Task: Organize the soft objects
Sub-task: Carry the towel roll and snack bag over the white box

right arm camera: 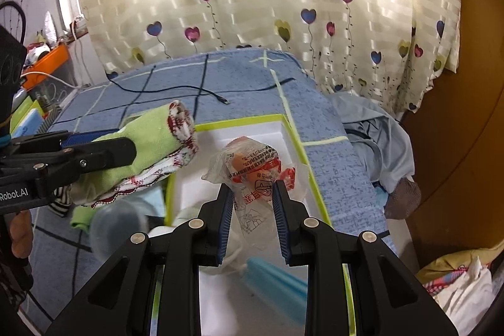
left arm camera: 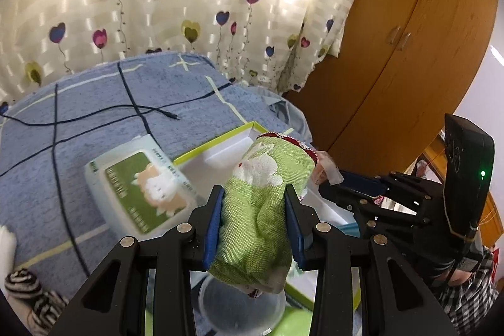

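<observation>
My left gripper [left arm camera: 254, 203] is shut on a rolled green towel [left arm camera: 267, 188] with a white rabbit print, held above a white box with a lime rim [left arm camera: 217, 142]. The towel also shows in the right wrist view [right arm camera: 148, 144], with its red-patterned end. My right gripper [right arm camera: 253, 200] is shut on a crumpled clear plastic bag with red print [right arm camera: 255, 175], held above the same box [right arm camera: 302, 153]. The right gripper shows in the left wrist view [left arm camera: 327, 175], just right of the towel.
A blue checked blanket [left arm camera: 94, 103] covers the bed, with a black cable [left arm camera: 141, 111] across it. A wet-wipes pack [left arm camera: 141, 185] lies left of the box. Striped socks [left arm camera: 25, 288], a clear plastic cup [left arm camera: 239, 307], a light blue packet [right arm camera: 277, 279], a wooden wardrobe [left arm camera: 409, 37] and curtains surround.
</observation>
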`<state>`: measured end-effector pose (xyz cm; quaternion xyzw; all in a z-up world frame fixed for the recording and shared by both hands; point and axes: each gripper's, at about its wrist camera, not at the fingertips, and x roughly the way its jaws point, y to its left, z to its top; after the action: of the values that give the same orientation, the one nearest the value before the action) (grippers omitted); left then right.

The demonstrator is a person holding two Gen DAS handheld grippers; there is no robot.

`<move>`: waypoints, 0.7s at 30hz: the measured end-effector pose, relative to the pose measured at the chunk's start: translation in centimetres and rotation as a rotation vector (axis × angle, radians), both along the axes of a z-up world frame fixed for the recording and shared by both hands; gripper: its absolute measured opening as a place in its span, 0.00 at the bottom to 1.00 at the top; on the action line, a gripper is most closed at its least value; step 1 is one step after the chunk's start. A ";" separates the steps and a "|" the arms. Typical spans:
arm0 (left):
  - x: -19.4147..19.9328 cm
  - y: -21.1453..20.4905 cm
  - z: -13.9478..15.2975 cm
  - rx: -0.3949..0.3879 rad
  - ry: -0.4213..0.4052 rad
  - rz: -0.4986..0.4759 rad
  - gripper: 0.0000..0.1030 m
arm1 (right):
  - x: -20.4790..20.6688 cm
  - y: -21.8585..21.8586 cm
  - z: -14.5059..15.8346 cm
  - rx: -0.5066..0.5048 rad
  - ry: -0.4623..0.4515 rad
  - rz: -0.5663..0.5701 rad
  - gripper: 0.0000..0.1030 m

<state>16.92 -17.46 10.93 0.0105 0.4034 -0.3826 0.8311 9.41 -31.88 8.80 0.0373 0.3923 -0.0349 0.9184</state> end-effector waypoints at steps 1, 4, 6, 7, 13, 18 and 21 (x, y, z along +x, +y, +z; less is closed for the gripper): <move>0.4 -0.4 -0.3 0.010 0.007 0.002 0.34 | 0.3 -0.2 -0.3 -0.012 0.007 -0.003 0.26; 1.5 -1.5 -1.0 0.031 0.021 0.010 0.34 | 1.2 -0.8 -1.1 -0.031 0.031 -0.008 0.26; 1.9 -2.0 -1.3 0.047 0.030 0.008 0.34 | 1.7 -0.9 -1.7 -0.050 0.050 -0.008 0.26; 2.1 -2.3 -1.5 0.053 0.038 0.005 0.34 | 1.8 -0.9 -1.9 -0.058 0.055 -0.009 0.26; 2.9 -3.9 -2.6 0.076 0.069 0.007 0.36 | 2.5 -0.9 -3.1 -0.096 0.077 -0.006 0.26; 3.4 -5.0 -3.5 0.089 0.110 0.017 0.36 | 2.8 -0.8 -3.6 -0.118 0.084 0.002 0.26; 3.7 -5.7 -3.7 0.104 0.107 0.020 0.36 | 2.8 -0.6 -3.9 -0.121 0.092 0.002 0.26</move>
<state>20.62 -23.16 7.21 0.0292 0.4665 -0.3527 0.8106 12.21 -32.52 4.89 -0.0202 0.4311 -0.0590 0.9001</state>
